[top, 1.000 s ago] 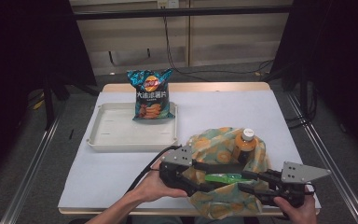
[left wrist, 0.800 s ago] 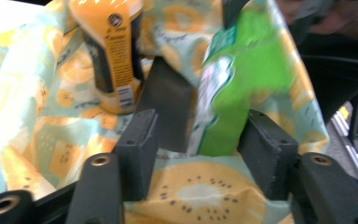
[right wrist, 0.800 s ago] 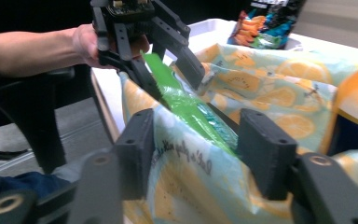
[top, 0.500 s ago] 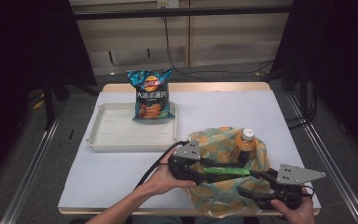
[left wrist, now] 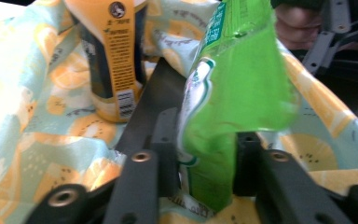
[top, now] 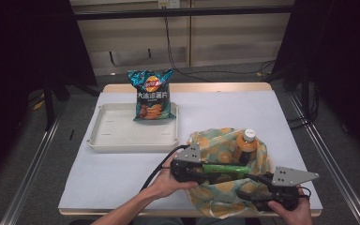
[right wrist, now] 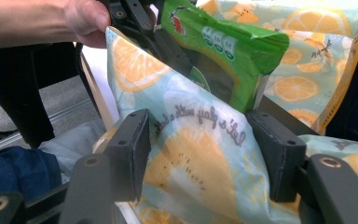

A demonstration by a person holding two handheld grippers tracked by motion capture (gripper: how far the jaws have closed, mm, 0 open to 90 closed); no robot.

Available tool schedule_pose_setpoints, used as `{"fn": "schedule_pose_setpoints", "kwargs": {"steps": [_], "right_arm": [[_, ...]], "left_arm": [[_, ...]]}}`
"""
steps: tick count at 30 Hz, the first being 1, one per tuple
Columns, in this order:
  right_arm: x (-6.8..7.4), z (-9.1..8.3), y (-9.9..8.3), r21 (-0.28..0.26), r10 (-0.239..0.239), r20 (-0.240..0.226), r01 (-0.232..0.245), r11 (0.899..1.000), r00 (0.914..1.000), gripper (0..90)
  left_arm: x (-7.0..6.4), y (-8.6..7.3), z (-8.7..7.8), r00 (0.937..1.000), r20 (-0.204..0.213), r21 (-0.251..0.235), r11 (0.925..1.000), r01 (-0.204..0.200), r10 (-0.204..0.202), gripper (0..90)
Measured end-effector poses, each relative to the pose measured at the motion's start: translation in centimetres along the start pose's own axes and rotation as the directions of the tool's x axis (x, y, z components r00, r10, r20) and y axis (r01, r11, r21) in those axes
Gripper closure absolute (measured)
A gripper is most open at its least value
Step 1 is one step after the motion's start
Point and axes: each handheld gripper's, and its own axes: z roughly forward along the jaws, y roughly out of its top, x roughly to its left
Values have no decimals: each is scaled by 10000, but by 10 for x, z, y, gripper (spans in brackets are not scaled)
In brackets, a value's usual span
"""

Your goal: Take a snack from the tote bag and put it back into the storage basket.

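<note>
At the near right of the table (top: 122,173), a fabric bag printed with orange slices (top: 215,152) sits open, slumped, its near edge reaching the table's near edge. The left hand-held gripper (top: 205,171) is clamped on a green snack packet (top: 225,169) — the left gripper view shows the packet (left wrist: 223,140) pinched between the two black jaws, its lower end crumpled where they meet it. The packet lies roughly level over the bag's mouth, pointing right toward the other tool. The right hand-held gripper (top: 255,180) is at the bag's near right; its own view shows the jaws standing either side of a fold of the bag's rim (right wrist: 200,154), the pads against the cloth, so it is closed on the bag's fabric. In that same view the green packet (right wrist: 223,51) sits just beyond the held rim, with the person's left hand (right wrist: 81,18) behind it. An orange-labelled drink bottle with a white cap (top: 246,145) stands upright inside the bag at its far right; in the left gripper view the bottle (left wrist: 114,56) is just left of the packet, apart from it. Well apart at far left, a cream tray (top: 103,138) lies on the table, and a blue bag of crisps (top: 151,96) rests on the tray's far right corner, leaning over its rim.
</note>
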Motion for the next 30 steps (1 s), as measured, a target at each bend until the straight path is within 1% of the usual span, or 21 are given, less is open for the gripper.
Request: {"fn": "schedule_pose_setpoints", "kwargs": {"steps": [2, 3, 5, 7, 9, 11, 13, 16, 17, 18, 20, 21, 22, 23, 24, 25, 28, 30], "right_arm": [[0, 0, -1, 28, -37, -13, 37, 10000, 10000, 407], [0, 0, -1, 24, -43, -2, 43, 10000, 10000, 403], [0, 0, -2, 58, -76, 10, 76, 10000, 10000, 389], [-1, 0, -2, 37, -58, 27, 57, 10000, 10000, 370], [-1, 0, -2, 39, -15, 33, 15, 10000, 10000, 355], [-1, 1, -3, 104, 2, 40, -3, 9999, 10000, 333], [-1, 1, -4, 184, -19, 30, 18, 9998, 10000, 320], [0, 1, -4, 186, 47, 51, -48, 9998, 10000, 302], [0, 1, -4, 150, 65, 78, -66, 9999, 9999, 294], [-1, 1, -3, 108, 95, 114, -96, 9999, 9999, 285], [-1, 0, -3, 56, 113, 163, -114, 9999, 9998, 265], [-1, 0, -2, 43, 111, 181, -112, 9999, 9998, 263], [-2, 0, -3, 61, 118, 174, -119, 9999, 9998, 262], [-2, 0, -3, 92, 119, 157, -120, 9999, 9998, 256], [-2, 1, -3, 140, 95, 139, -97, 9999, 9999, 252], [-1, 1, -3, 176, 93, 107, -95, 9998, 9999, 248], [0, 0, -4, 183, 82, 112, -85, 9998, 9999, 242], [0, 0, -5, 142, 105, 98, -106, 9998, 9999, 238]], "left_arm": [[1, 3, -2, 9999, 82, -56, 9999, 117, -117, 723], [1, 4, -4, 9995, -30, -137, 9994, 316, -317, 724], [3, 5, -6, 9993, 119, -343, 9987, 370, -366, 726], [5, 6, -9, 9988, 147, -388, 9982, 464, -459, 727], [6, 7, -12, 9987, 193, -549, 9973, 485, -475, 728], [6, 9, -15, 9988, 134, -639, 9968, 472, -464, 727], [7, 12, -20, 9984, 148, -859, 9947, 557, -546, 727], [9, 16, -27, 9978, 53, -1060, 9922, 663, -661, 727], [10, 17, -30, 9983, 54, -1098, 9922, 586, -584, 728], [11, 19, -32, 9979, 92, -1192, 9907, 653, -646, 728], [14, 21, -38, 9967, 85, -1537, 9848, 813, -810, 728], [15, 21, -42, 9965, 92, -1573, 9840, 840, -836, 728], [16, 22, -44, 9965, 55, -1785, 9804, 830, -834, 728], [18, 22, -47, 9958, 91, -1883, 9778, 917, -916, 728], [19, 23, -48, 9950, 41, -1892, 9769, 990, -1000, 728], [19, 24, -51, 9955, -36, -1925, 9770, 919, -944, 728], [19, 27, -56, 9949, -77, -2066, 9737, 966, -1003, 728], [18, 28, -57, 9952, -54, -2103, 9731, 944, -977, 727]]}}
